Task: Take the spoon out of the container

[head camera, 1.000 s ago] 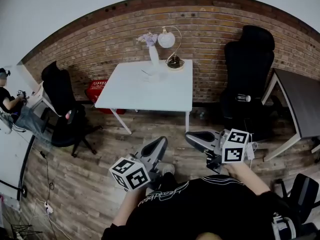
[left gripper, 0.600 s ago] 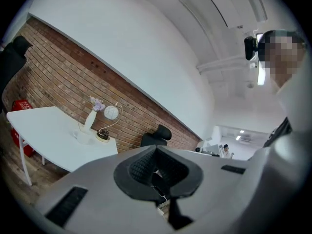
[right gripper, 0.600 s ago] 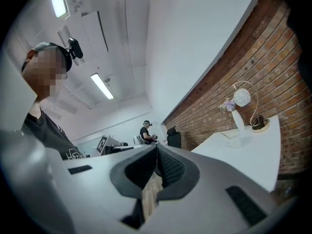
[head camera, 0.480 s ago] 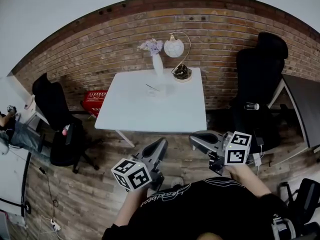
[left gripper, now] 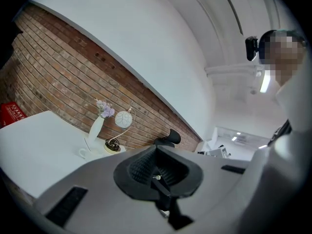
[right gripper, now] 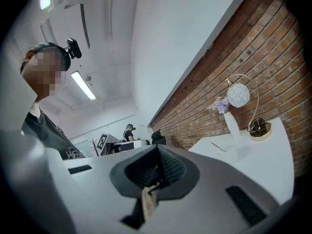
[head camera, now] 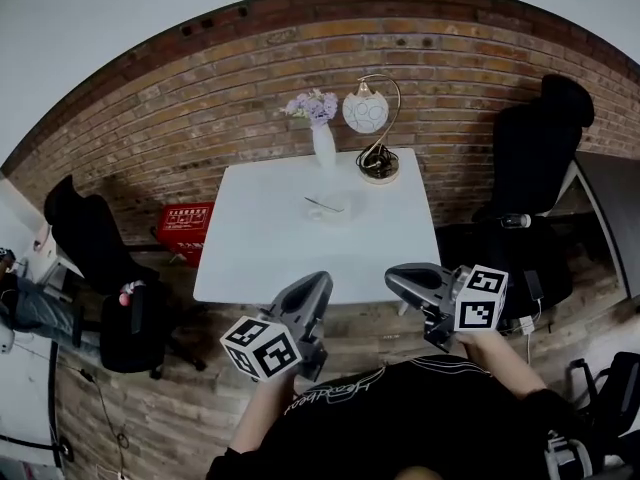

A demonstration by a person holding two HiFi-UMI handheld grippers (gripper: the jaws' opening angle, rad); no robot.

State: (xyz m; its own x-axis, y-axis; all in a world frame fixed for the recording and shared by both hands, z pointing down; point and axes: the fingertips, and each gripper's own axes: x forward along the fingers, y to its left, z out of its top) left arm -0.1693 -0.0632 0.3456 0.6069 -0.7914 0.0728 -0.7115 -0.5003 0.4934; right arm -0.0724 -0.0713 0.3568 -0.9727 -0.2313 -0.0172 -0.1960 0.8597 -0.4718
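A thin spoon (head camera: 325,205) rests in a small white cup (head camera: 337,212) towards the back of the white table (head camera: 280,248). In the right gripper view the spoon (right gripper: 218,146) sticks out to the left of the cup (right gripper: 235,153). The left gripper view shows the cup (left gripper: 84,153) small and far off. My left gripper (head camera: 315,290) hangs before the table's near edge, jaws shut and empty. My right gripper (head camera: 402,278) is level with it on the right, its jaws pressed together on nothing. Both are well short of the cup.
A white vase with purple flowers (head camera: 322,138) and a round lamp on a curved stand (head camera: 372,128) stand behind the cup by the brick wall. Black office chairs (head camera: 535,168) (head camera: 95,258) flank the table. A red crate (head camera: 182,226) sits on the floor at left.
The table has come nearer and lower in the head view as the person walks up to it. Both grippers keep their place before the body, still shut.
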